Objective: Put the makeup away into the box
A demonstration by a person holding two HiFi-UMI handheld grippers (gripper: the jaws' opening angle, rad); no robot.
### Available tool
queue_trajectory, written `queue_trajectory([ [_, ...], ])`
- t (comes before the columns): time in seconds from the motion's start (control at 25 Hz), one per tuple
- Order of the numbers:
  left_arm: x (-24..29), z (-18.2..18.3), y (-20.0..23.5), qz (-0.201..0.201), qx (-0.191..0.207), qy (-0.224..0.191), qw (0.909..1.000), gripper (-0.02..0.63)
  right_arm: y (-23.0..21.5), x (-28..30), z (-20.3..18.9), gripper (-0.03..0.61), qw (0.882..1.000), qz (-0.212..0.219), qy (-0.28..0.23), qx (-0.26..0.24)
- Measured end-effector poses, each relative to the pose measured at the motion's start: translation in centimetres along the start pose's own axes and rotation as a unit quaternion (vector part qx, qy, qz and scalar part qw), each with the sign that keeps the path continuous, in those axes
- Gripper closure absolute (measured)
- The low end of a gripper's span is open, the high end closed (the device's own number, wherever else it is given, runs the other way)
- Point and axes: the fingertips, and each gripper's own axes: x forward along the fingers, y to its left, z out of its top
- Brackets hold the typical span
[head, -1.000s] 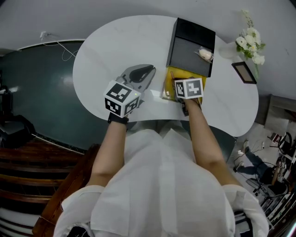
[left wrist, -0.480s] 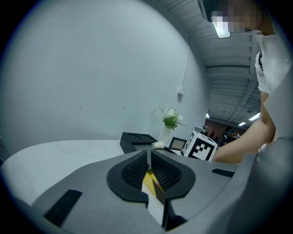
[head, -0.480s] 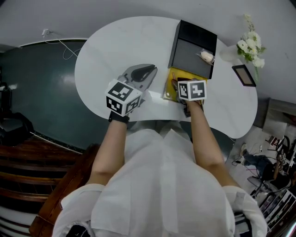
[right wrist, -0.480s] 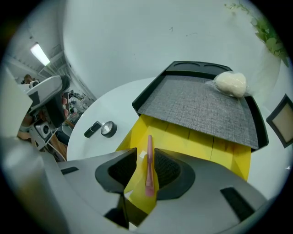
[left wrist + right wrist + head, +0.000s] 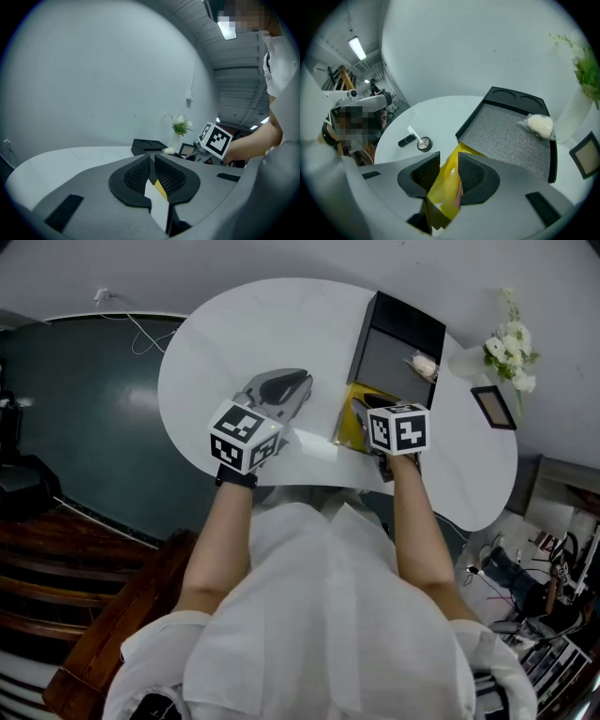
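- The yellow packet (image 5: 443, 187) lies on the white table (image 5: 272, 334), just beside the near edge of the open black box (image 5: 506, 136) and not yet inside it.
- The packet is judged to be light, thin and soft. Its glossy skin may slip, and it is expected to bend or sag if lifted by one end.
- A hold across the narrow width, near the middle or on a flat sealed edge, is recommended. Only a moderate squeeze should be needed, since the contents cannot be made out.
- The right tool (image 5: 449, 159) is poised over the packet and angled downward. Its jaws have just been opening and stand partly apart. The packet shows in the gap, but the pads are not seen pressing on it.
- The left tool (image 5: 153, 161) is held off to the side above the table. Its jaws are together at the tips, with nothing between them.
- A pale wrapped puff (image 5: 540, 125) is already lying in the box.
- A dark tube (image 5: 407, 139) and a round compact (image 5: 424, 144) lie on the table, well apart from the box.
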Motion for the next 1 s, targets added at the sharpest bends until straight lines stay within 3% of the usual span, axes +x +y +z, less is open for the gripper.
queue_trajectory([
  [0.48, -4.5, -0.5, 3.5, 0.06, -0.019, -0.014, 0.9979, 0.589, 6.1, 2.8, 2.7, 0.41, 0.992, 0.061, 0.025, -0.111],
  [0.76, -6.7, -1.5, 4.9, 0.088, -0.034, -0.016, 0.9954, 0.589, 9.5, 5.9, 2.8, 0.362, 0.977, 0.096, 0.065, -0.177],
  [1.0, -8.0, -2.3, 5.5, 0.107, -0.044, -0.016, 0.9932, 0.589, 10.5, 8.4, 2.1, 0.345, 0.963, 0.089, 0.102, -0.235],
])
